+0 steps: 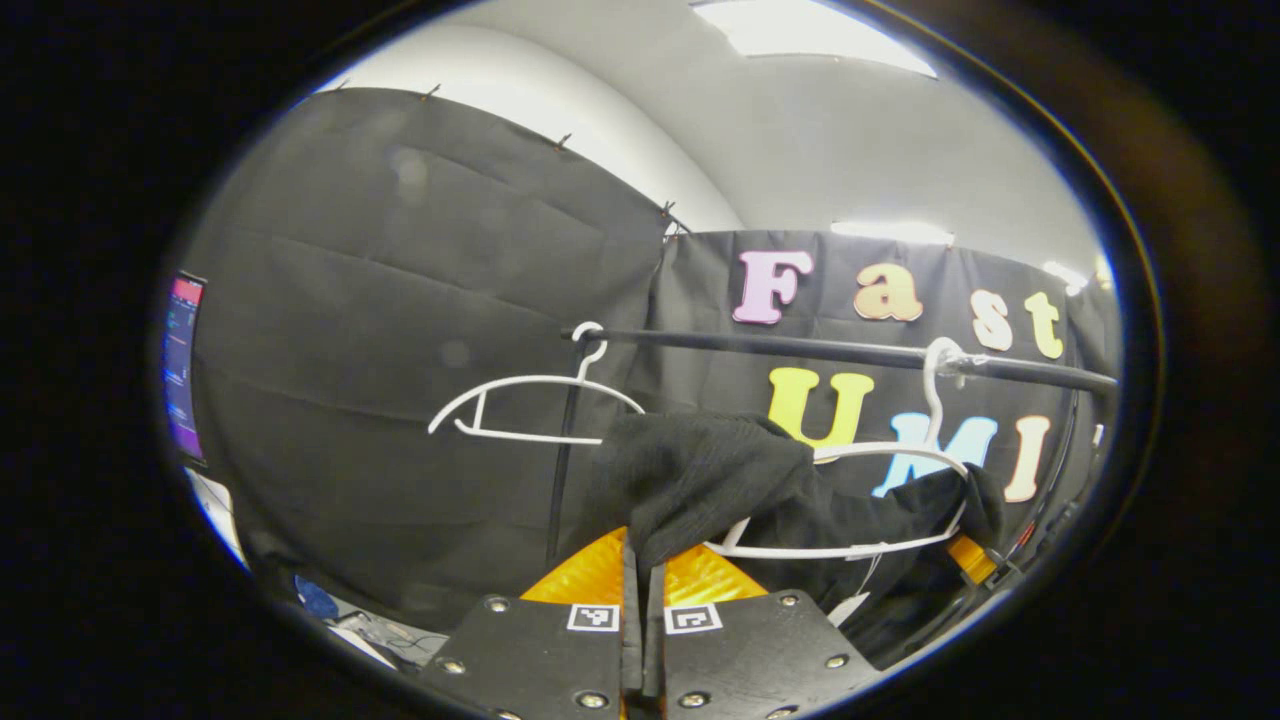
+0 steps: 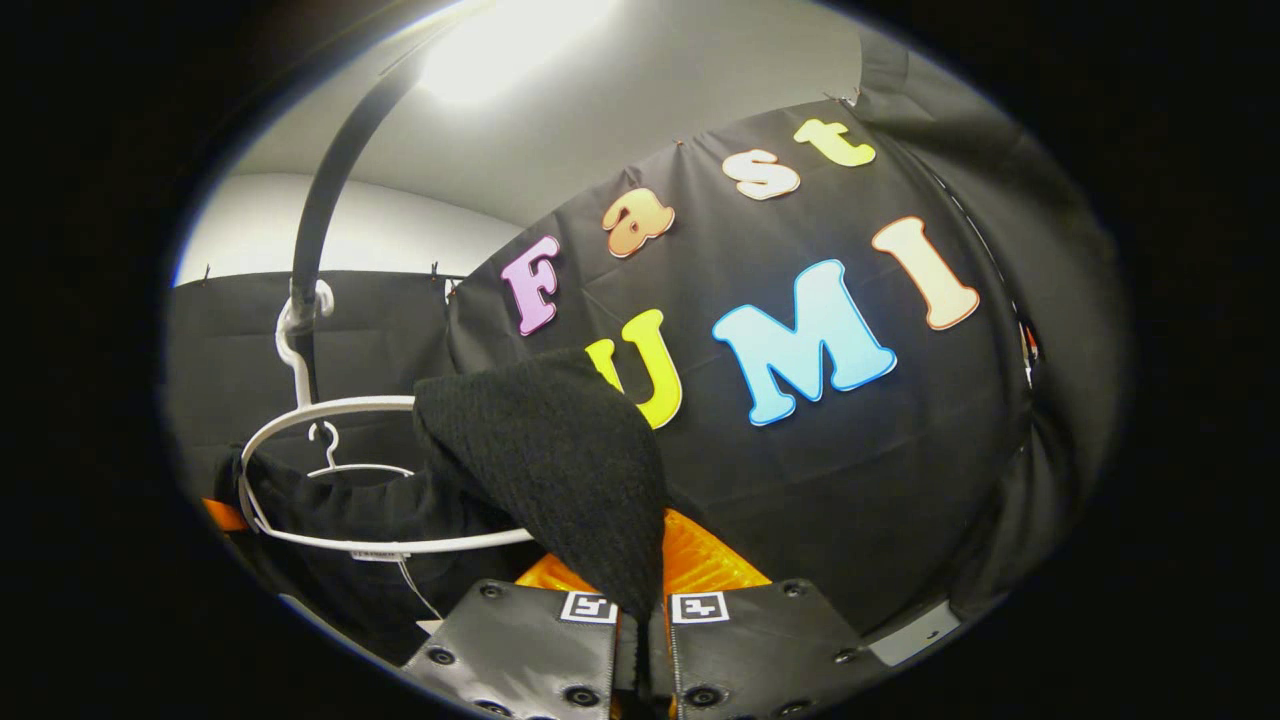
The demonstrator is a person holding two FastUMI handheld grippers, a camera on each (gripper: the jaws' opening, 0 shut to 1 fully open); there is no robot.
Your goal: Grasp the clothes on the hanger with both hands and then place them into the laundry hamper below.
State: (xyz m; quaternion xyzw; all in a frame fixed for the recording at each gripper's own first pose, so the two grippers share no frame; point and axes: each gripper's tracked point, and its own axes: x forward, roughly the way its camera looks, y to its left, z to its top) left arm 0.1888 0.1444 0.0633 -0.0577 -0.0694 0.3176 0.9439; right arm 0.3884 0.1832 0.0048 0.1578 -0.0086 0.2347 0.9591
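Left gripper view: my left claw (image 1: 641, 588) is pinched closed on black garment (image 1: 720, 480) draped over white hanger (image 1: 850, 500) on the rail (image 1: 800, 348); right claw (image 2: 642, 590) likewise clamps it.

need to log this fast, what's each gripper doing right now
Left gripper: jaws closed on the black garment.
Right gripper: jaws closed on the black garment, which hangs on the white hanger.

Two white hangers on one black rail (image 1: 850, 350): one bare hanger (image 1: 530, 405), one garment-bearing hanger (image 1: 880, 500). One black garment (image 1: 720, 480). Two grippers: left gripper (image 1: 643, 590), right gripper (image 2: 640, 600). One lit screen (image 1: 183, 365).
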